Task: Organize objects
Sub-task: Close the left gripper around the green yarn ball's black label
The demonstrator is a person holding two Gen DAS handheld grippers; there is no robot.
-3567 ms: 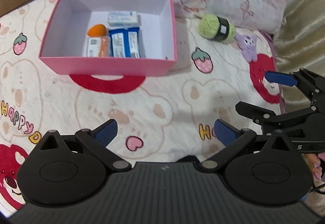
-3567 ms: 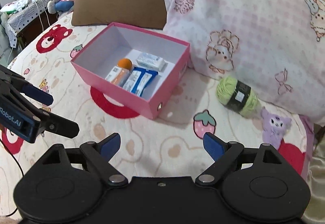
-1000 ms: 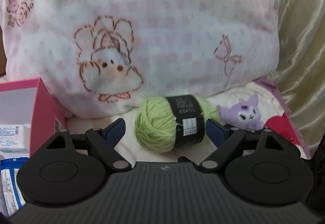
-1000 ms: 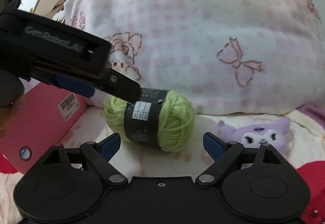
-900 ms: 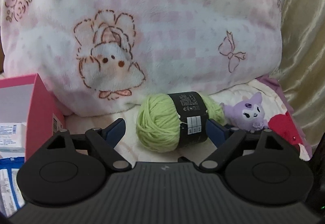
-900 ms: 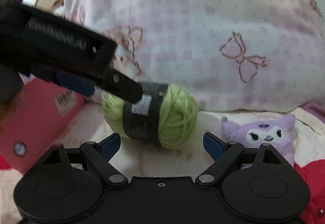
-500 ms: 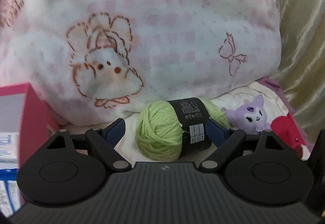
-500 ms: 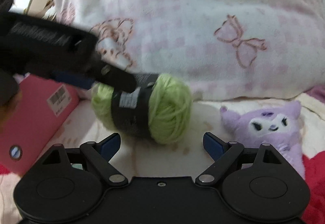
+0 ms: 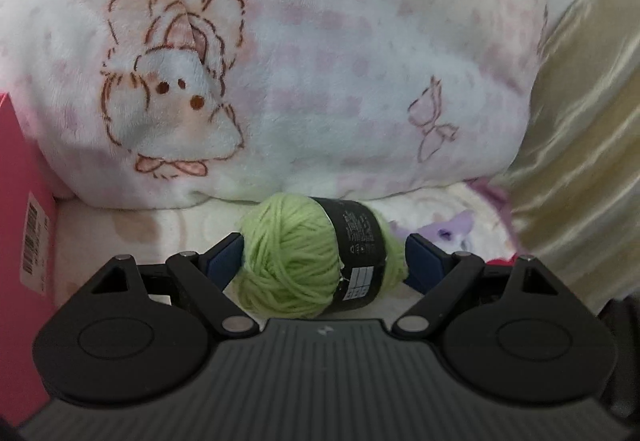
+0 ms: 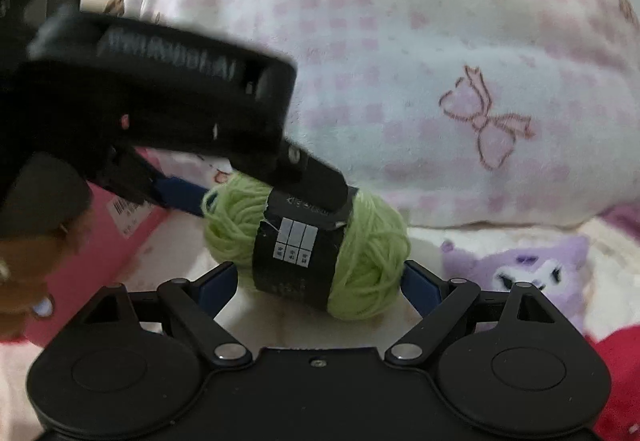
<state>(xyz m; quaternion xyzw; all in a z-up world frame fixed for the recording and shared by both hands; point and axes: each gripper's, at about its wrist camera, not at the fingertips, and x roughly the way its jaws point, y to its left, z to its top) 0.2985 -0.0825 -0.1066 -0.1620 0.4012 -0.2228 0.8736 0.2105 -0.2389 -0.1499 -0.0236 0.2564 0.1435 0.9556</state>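
Both claws stand spread: the left gripper [image 9: 325,255] straddles one ball of green yarn [image 9: 316,255], its pads close beside but not visibly pressing, while the right gripper [image 10: 318,283] straddles it too, jaws wide. Farther back lies one pink checked pillow [image 9: 340,61]; one pink box [image 9: 20,201] left, one purple plush toy [image 10: 524,269] right.

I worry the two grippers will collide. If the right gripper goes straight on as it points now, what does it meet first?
Most likely the green yarn ball, lying just ahead between the right gripper fingertips, with the left gripper already straddling it.
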